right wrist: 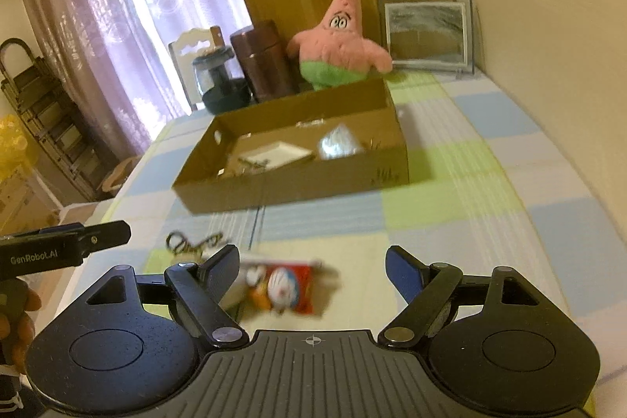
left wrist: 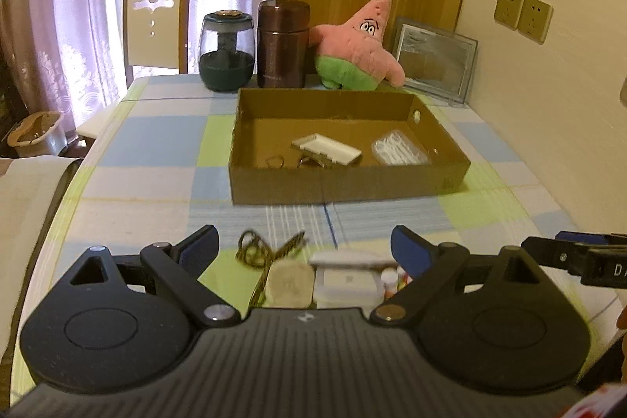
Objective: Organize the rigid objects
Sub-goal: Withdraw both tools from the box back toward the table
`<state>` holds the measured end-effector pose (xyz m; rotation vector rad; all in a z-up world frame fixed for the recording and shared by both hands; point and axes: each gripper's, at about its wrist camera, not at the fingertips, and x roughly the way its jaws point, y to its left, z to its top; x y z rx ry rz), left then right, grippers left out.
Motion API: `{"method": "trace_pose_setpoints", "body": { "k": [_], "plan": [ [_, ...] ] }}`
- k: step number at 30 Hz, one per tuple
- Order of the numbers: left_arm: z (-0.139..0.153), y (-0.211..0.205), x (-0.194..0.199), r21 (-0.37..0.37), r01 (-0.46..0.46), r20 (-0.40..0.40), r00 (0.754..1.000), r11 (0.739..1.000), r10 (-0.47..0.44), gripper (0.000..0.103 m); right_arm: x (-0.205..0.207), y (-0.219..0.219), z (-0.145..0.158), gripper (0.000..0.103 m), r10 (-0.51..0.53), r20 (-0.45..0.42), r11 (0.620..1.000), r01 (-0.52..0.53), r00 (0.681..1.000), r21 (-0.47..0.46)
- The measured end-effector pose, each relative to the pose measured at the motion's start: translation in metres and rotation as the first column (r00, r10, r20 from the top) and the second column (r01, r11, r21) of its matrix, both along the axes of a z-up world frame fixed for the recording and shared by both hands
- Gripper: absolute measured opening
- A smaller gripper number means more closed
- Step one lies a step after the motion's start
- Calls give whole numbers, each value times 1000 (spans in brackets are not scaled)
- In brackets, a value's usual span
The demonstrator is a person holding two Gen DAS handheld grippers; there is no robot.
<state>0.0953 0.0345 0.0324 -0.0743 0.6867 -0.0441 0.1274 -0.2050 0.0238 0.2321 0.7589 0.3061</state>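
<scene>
A checked cloth in blue, green and white is spread over the surface (left wrist: 149, 140), on which a shallow cardboard box (left wrist: 345, 179) is set as the collecting place, well clear of the edge and within reach of both hands. A few things are already lying inside it: a white plastic tray (left wrist: 327, 148), a clear packet of white picks (left wrist: 397, 148) and some small metal rings. Items not yet sorted are seen near the front edge: a loose brown chain (left wrist: 254, 249), a beige block (left wrist: 290, 281), a white flat case (left wrist: 348, 283) and a red Doraemon packet (right wrist: 284, 286). The left claw (left wrist: 303, 253) is held released above the chain and cases, nothing being gripped; the right claw (right wrist: 311, 269) is likewise spread wide and empty over the packet, probably as an approach. "GenRobot.AI" can be read on the left claw's side in the right wrist view
</scene>
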Motion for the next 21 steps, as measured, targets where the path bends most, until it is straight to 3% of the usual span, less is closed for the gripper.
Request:
{"method": "trace_pose_setpoints", "body": {
  "k": [11,21],
  "plan": [
    [-10,6,-48,-18,-31,-34,999,999,30,92,-48,0,-12,79,3,-14,999,-4,1000,-40],
    [-14,-2,-54,1,-5,-42,999,1000,5,92,-57,0,-11,79,4,-5,998,-4,1000,-60]
  ]
}}
